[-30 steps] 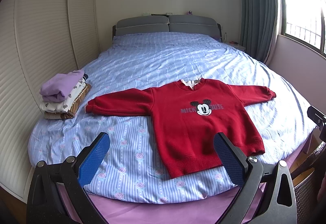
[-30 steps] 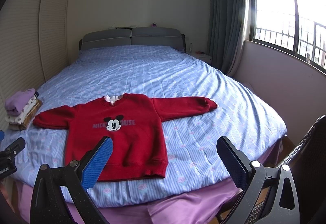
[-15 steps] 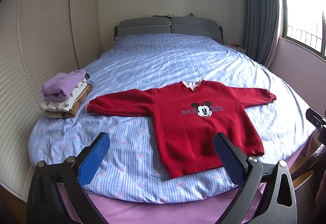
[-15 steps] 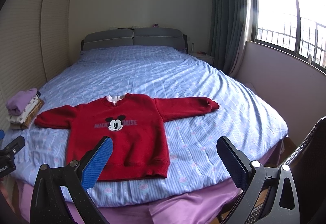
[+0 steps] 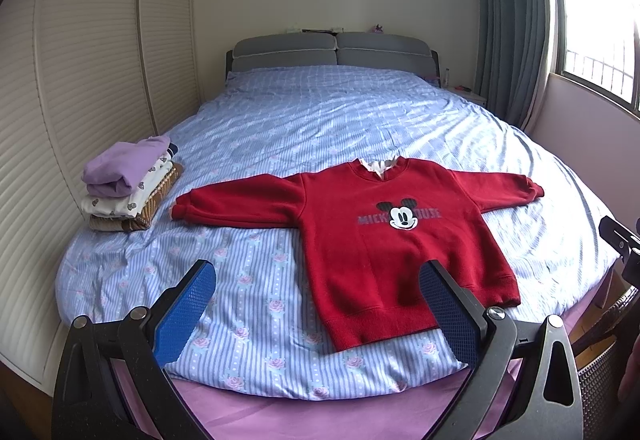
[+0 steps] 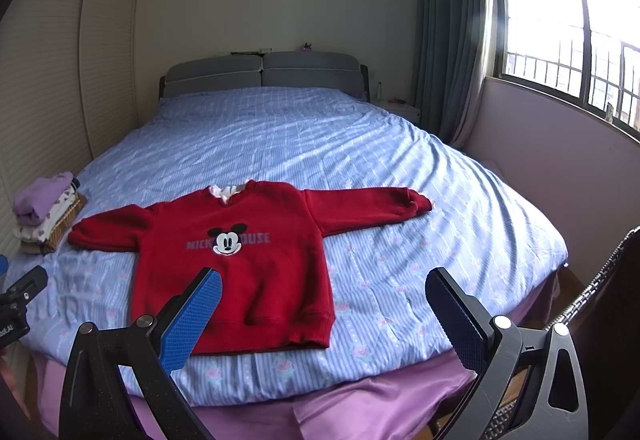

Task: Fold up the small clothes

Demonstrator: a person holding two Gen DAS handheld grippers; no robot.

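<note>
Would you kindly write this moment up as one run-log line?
stage: pre-grasp | red sweatshirt: flat on bed, sleeves spread | left gripper: open, empty | right gripper: open, empty | folded stack: beside sweatshirt

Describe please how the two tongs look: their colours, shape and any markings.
The left tongs and the right tongs look alike: a black, faintly speckled frame forks into two angled arms with triangular cut-outs and silver round bolts. Each finger carries a flat blue pad with a fine grid texture. No cables or sleeves show. Some white lettering is cut off by the frame edge.
</note>
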